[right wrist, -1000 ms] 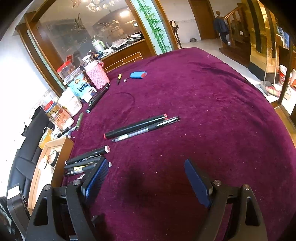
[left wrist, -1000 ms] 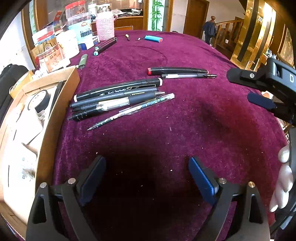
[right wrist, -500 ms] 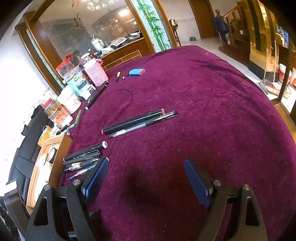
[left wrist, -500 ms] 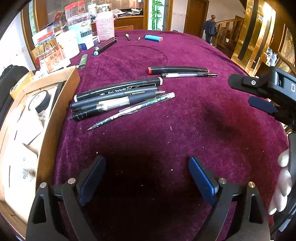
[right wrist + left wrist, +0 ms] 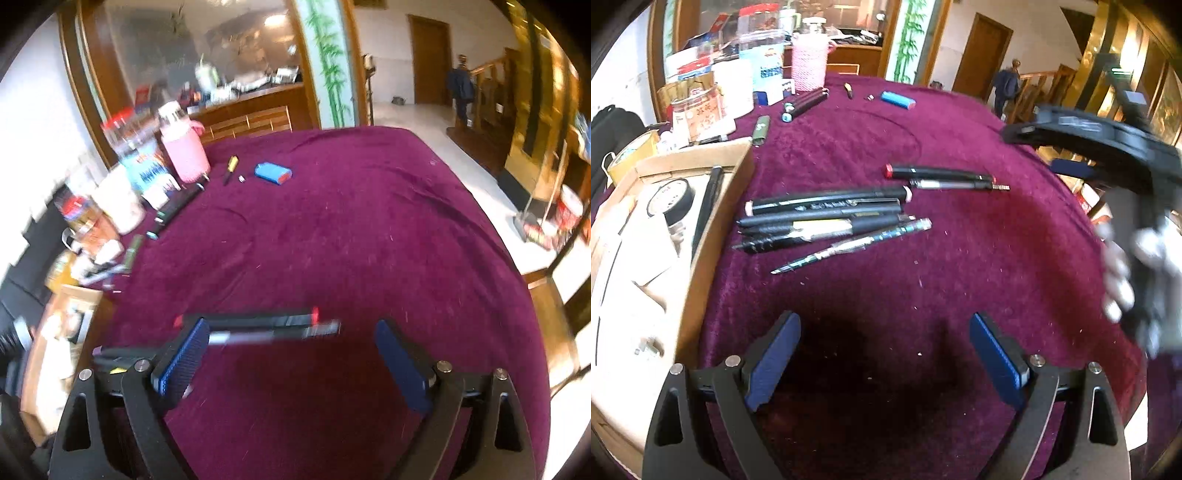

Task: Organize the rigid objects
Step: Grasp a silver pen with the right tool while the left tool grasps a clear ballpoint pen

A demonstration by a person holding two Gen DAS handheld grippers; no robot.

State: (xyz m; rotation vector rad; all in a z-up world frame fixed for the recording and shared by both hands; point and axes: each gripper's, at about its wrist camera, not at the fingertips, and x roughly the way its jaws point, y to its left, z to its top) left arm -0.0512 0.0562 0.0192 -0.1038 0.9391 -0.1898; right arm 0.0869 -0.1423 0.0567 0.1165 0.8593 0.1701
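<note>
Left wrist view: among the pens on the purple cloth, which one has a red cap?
The black marker with the red end, farthest from the cardboard box. It lies apart from the bundle of five, paired with a clear pen.

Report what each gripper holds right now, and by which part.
Nothing is held. The left gripper is open over bare cloth. The right gripper is opening, its fingers empty, with the red-capped marker lying on the cloth just beyond them.
</note>
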